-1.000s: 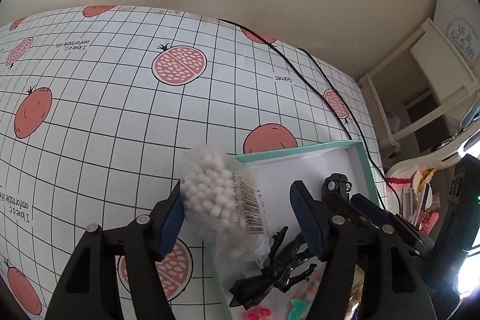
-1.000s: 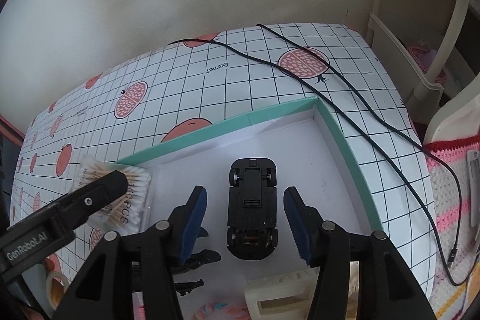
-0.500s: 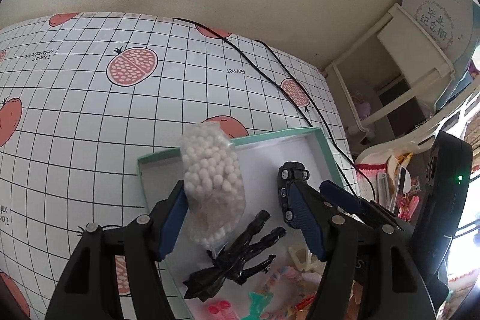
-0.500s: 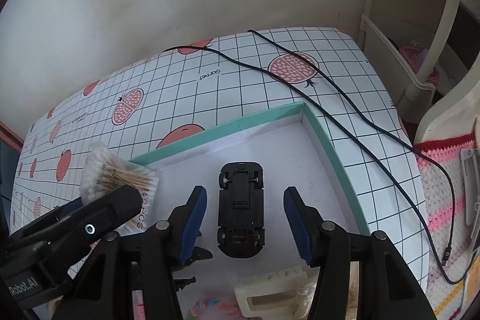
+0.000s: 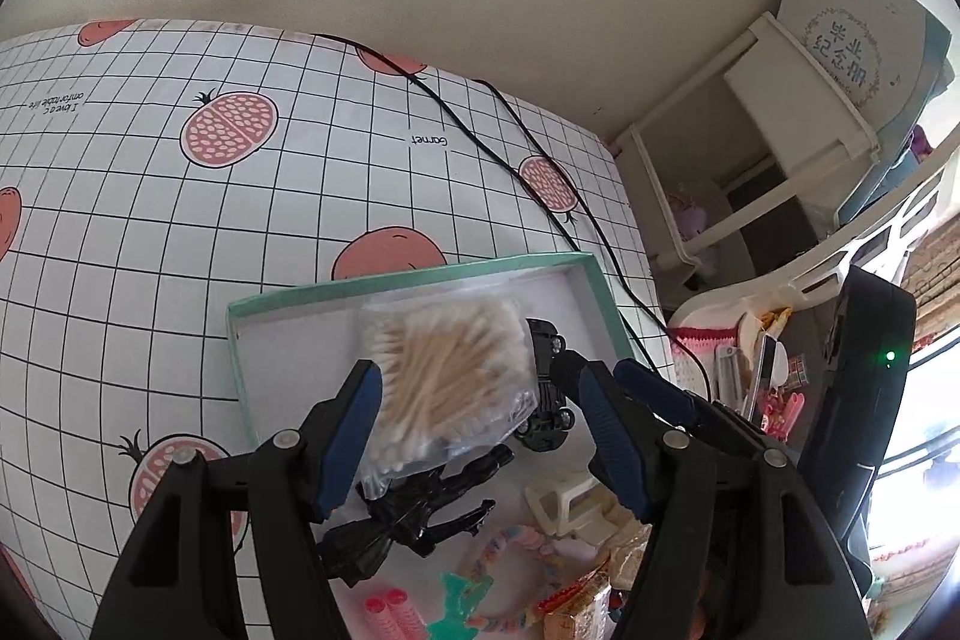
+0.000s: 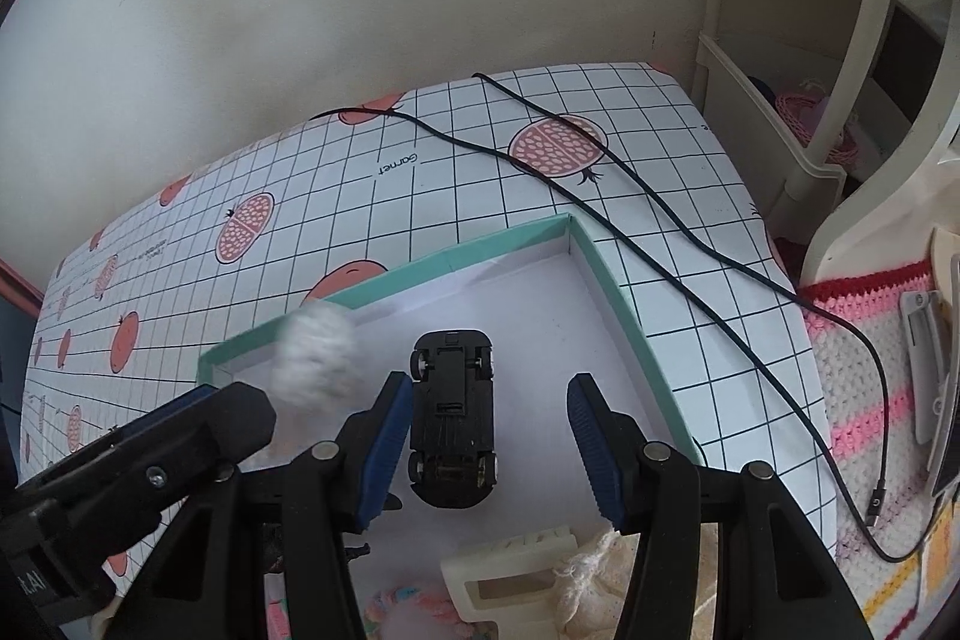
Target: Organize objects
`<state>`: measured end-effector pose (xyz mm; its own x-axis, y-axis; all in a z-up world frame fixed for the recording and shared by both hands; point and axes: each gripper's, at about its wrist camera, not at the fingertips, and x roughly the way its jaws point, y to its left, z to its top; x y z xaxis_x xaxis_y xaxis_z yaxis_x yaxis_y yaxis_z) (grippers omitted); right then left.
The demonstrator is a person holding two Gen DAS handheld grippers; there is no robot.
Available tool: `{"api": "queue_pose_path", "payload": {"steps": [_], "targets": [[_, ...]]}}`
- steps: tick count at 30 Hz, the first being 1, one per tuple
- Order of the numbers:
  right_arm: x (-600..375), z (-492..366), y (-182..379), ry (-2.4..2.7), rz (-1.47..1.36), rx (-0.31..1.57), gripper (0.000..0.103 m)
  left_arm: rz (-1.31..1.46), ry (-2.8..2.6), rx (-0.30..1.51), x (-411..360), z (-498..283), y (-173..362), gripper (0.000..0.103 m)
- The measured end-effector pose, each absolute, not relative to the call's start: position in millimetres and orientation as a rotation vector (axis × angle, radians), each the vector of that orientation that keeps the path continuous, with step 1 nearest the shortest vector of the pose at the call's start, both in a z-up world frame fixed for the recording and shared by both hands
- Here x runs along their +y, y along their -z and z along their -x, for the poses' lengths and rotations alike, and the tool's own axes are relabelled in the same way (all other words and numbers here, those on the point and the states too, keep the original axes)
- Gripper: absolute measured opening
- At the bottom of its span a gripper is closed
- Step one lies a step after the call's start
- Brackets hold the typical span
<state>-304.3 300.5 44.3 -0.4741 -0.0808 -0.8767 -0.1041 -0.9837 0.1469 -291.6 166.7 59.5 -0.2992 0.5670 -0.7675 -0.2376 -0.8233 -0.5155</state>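
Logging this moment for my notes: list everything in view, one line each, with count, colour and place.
box: one, teal rim, white inside, on the table
bag of cotton swabs: one, clear with tan sticks, over the box's left part
toy car: one, black, upside down in the box
toy figure: one, black, near end of the box
hair rollers: two, pink, near end of the box
cable: one, black, across the table
tablecloth: one, white grid with red fruit
shelf unit: one, cream, right of the table
left hand-held gripper: one, black with blue pads, open
right hand-held gripper: one, same colours, open above the car
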Motion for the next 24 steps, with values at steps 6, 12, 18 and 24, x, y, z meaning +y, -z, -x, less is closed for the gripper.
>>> {"api": "queue_pose_path", "payload": {"steps": [6,12,18,24], "targets": [[304,301,-48,-2.665,1.601,0.277,0.057,1.436,-2.195,-0.393,164,287,-70,0.069],[304,297,-53,-2.68,1.59,0.267,0.057,1.447,-2.379,-0.249,158,285,-76,0.069],[304,296,-50,-2.691,1.572,0.261,0.069,1.491,-2.528,-0.105,148,291,-67,0.076],[301,298,-47,-2.701,1.565,0.255,0.085,1.498,-2.592,-0.087,143,294,-64,0.09]]}}
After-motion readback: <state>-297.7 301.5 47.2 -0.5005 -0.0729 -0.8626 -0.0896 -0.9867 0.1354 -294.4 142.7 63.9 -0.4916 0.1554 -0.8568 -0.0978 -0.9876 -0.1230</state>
